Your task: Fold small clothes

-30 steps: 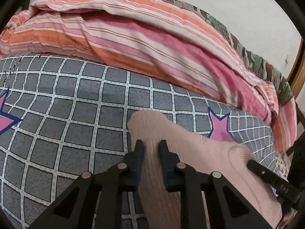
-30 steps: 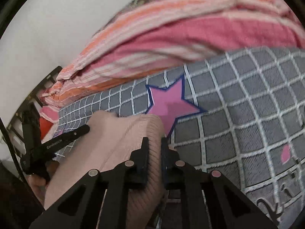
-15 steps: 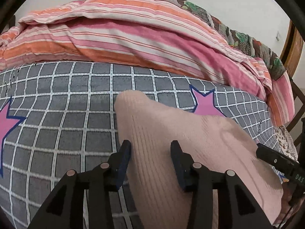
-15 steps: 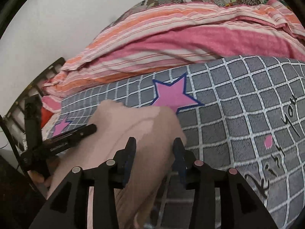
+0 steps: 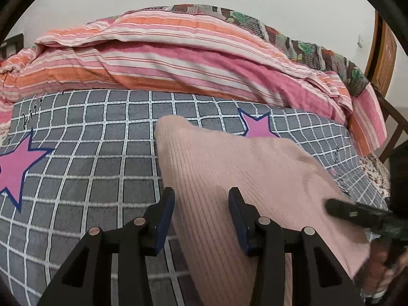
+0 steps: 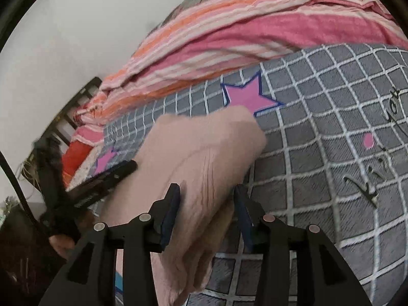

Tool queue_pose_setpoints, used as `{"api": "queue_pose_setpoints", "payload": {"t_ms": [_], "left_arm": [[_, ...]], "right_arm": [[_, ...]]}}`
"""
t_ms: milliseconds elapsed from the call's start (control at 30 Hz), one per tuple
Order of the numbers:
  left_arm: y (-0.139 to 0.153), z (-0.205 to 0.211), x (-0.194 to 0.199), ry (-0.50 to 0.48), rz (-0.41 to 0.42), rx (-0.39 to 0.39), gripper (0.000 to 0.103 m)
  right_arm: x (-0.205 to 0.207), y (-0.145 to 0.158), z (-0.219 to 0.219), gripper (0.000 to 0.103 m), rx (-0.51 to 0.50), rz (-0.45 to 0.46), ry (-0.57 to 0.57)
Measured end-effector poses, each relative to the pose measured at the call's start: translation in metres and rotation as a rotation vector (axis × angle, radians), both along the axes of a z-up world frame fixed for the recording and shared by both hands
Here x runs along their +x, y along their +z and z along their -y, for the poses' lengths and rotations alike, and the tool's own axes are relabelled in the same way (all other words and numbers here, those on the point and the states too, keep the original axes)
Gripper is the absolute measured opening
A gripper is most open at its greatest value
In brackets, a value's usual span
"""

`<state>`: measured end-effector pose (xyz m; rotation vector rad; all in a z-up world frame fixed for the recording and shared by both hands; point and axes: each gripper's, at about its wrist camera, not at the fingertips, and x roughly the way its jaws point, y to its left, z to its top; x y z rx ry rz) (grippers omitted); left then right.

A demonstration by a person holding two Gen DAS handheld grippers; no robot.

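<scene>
A pale pink ribbed knit garment (image 5: 229, 178) lies folded on the grey checked blanket (image 5: 89, 153). My left gripper (image 5: 201, 204) is open, its fingers straddling the garment's near left part, holding nothing. In the right wrist view the same garment (image 6: 204, 158) lies bunched, and my right gripper (image 6: 207, 204) is open over its near right edge. The other gripper's black finger shows at the right of the left wrist view (image 5: 357, 211) and at the left of the right wrist view (image 6: 107, 178).
A pink and orange striped quilt (image 5: 178, 58) is piled along the back of the bed against the white wall. Pink stars (image 5: 15, 165) mark the blanket. A wooden chair (image 5: 382, 58) stands at the far right. A dark bed frame (image 6: 76, 107) shows at the left.
Both grippers were shut on the pink garment a second ago. Both have opened and let it go, and the garment now lies flatter on the blanket. Both grippers have drawn back a little.
</scene>
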<state>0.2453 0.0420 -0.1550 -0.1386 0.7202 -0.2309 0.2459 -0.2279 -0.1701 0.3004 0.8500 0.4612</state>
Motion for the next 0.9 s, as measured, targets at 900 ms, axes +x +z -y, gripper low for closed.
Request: {"api": "queue_pose_setpoints", "payload": {"t_ms": [900], "left_arm": [[-0.012, -0.01, -0.031, -0.021, -0.028, -0.127, 0.056]], "right_arm": [[0.002, 0.005, -0.01, 0.036, -0.136, 0.112, -0.101]]}}
